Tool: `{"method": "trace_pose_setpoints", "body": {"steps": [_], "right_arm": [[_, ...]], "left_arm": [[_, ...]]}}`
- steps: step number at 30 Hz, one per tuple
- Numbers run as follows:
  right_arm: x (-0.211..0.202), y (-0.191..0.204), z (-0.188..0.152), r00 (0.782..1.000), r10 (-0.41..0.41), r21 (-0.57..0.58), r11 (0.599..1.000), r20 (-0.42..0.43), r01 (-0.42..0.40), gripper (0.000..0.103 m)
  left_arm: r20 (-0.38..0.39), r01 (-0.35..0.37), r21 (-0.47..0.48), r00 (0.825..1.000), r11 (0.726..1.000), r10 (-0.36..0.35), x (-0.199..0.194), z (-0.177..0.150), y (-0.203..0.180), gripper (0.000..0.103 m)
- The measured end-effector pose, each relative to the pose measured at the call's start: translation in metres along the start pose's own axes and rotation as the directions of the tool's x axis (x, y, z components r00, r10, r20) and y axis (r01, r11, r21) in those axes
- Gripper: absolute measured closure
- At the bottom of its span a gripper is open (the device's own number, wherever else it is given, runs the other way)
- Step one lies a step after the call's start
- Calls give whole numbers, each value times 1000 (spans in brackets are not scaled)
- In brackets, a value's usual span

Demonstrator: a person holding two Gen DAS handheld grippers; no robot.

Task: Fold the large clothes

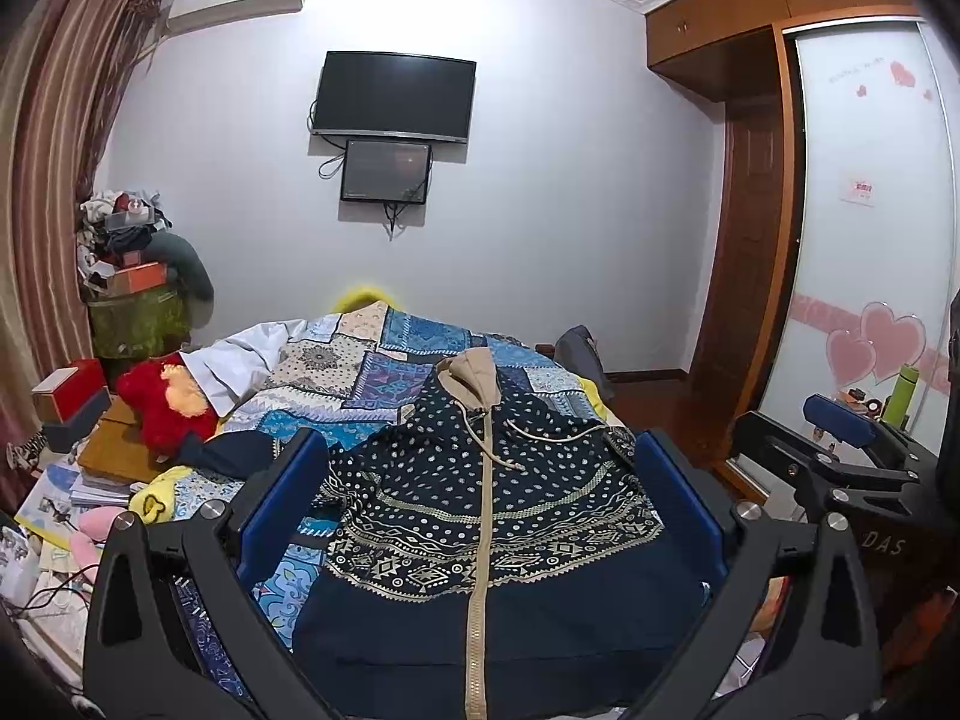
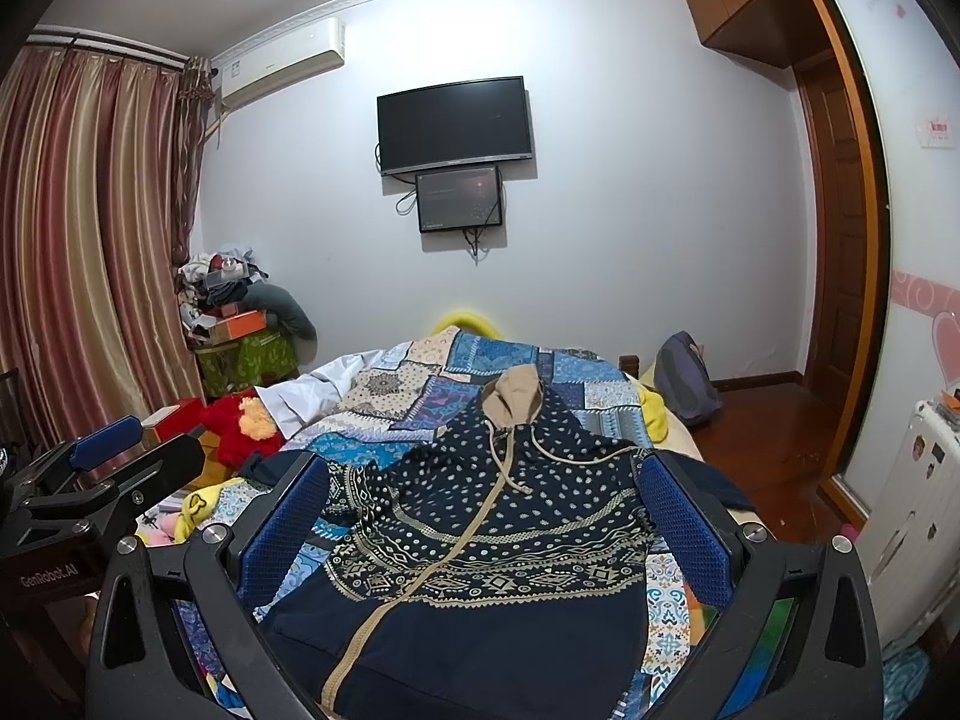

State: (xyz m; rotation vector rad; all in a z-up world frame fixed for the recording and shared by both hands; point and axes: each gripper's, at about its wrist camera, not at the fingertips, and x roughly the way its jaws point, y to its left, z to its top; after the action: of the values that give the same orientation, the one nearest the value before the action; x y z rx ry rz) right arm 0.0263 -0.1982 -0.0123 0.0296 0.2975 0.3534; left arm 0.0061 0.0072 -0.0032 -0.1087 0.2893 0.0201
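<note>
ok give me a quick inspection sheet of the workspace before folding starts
surface: bed with patchwork quilt, rumpled.
job's things: navy patterned hoodie spread face up, zipped, tan hood at the far end.
clutter: red plush toy, boxes and books beside the bed on the left.
grippers: left hand-held gripper and right hand-held gripper open, above the hoodie, holding nothing.
cables: wires dangling under the wall screens.
surroundings: curtains, air conditioner, wardrobe, backpack.

A hooded jacket [image 1: 492,516] lies flat on the bed quilt [image 1: 372,372], hood toward twelve o'clock. A plush toy [image 1: 165,402] sits at ten o'clock beside the bed. A television [image 1: 393,97] hangs on the far wall, a smaller screen [image 1: 386,171] directly beneath it.
</note>
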Motion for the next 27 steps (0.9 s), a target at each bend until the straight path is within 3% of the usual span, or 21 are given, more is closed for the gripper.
{"method": "trace_pose_setpoints", "body": {"steps": [27], "right_arm": [[0,0,1,1000,0,0,1000,0,0,0]], "left_arm": [[-1,1,0,1000,1000,-1,-1,-1,-1,0]]}}
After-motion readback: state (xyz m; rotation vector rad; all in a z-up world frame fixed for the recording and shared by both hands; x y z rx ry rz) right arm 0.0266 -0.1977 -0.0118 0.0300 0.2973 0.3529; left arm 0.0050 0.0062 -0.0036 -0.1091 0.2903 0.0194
